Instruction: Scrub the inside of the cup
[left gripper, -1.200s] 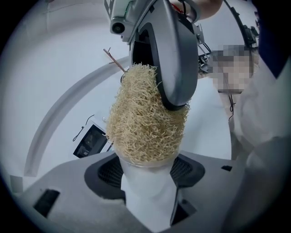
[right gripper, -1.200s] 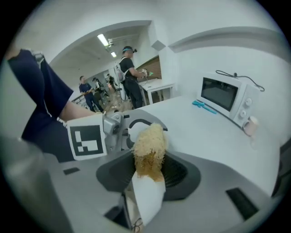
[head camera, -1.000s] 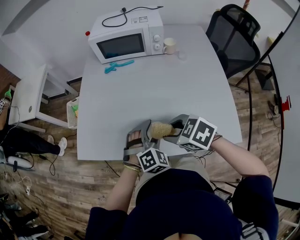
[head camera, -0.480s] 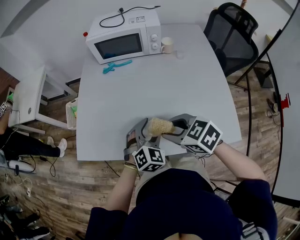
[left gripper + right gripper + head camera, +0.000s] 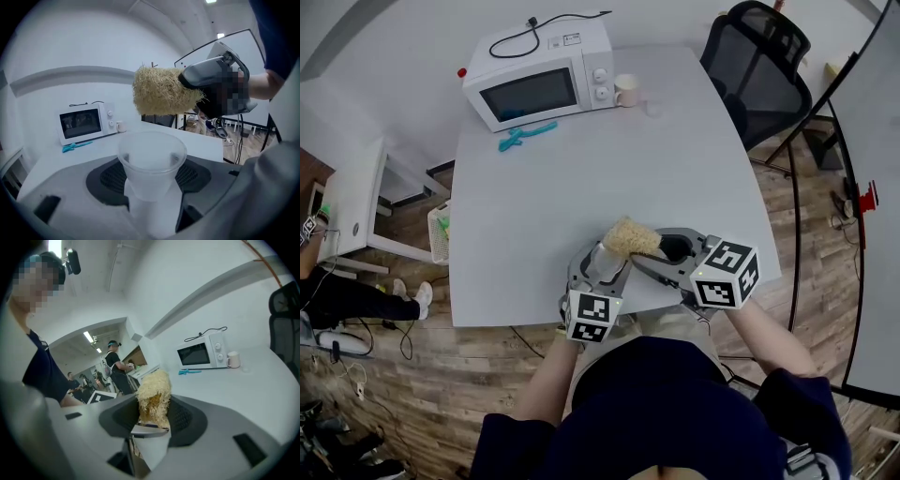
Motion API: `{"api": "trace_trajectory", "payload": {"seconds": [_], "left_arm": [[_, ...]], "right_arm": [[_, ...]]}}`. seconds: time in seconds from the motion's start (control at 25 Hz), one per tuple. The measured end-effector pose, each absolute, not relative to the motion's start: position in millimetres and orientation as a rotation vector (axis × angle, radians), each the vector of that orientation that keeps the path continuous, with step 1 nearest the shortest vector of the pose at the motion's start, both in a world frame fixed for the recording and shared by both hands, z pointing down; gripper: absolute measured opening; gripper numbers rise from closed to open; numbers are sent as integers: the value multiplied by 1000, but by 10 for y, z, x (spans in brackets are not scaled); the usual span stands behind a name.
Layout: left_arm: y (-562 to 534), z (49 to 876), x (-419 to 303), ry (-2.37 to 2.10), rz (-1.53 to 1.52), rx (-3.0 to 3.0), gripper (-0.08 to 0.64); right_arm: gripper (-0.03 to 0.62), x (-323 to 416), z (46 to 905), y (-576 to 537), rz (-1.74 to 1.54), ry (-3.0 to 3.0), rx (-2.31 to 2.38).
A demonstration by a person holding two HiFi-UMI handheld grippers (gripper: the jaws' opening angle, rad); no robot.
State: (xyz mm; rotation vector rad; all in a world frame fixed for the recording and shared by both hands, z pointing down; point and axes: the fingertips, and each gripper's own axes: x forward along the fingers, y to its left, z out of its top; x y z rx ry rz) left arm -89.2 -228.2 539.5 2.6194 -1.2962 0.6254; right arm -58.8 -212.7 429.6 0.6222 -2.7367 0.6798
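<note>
My left gripper (image 5: 602, 265) is shut on a translucent plastic cup (image 5: 151, 161), which stands upright between its jaws with the mouth open upward. My right gripper (image 5: 664, 249) is shut on a straw-coloured loofah scrubber (image 5: 630, 237). In the left gripper view the scrubber (image 5: 161, 91) hangs just above the cup's rim, outside it, with the right gripper (image 5: 213, 86) behind it. In the right gripper view the scrubber (image 5: 153, 397) sticks out from between the jaws. Both grippers are over the table's near edge (image 5: 534, 314).
A white microwave (image 5: 539, 80) stands at the table's far side, with a cream mug (image 5: 625, 90) to its right and a teal tool (image 5: 525, 136) in front. A black office chair (image 5: 759, 66) is at the far right. A white side table (image 5: 352, 202) is on the left.
The scrubber has lifted up and away from the cup's mouth. Both grippers have shifted slightly forward and to the right over the table edge.
</note>
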Motion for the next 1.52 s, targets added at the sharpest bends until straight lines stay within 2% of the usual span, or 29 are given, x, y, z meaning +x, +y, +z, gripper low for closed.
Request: {"api": "trace_trajectory", "payload": {"seconds": [0.48, 1.52], "left_arm": [[-2400, 5780, -785, -1241, 583, 2516, 288], [-2628, 6472, -557, -1154, 745, 2488, 288]], "right_arm": [[170, -276, 4531, -2386, 829, -2791, 953], [170, -47, 4774, -2518, 942, -2722, 1030]]}}
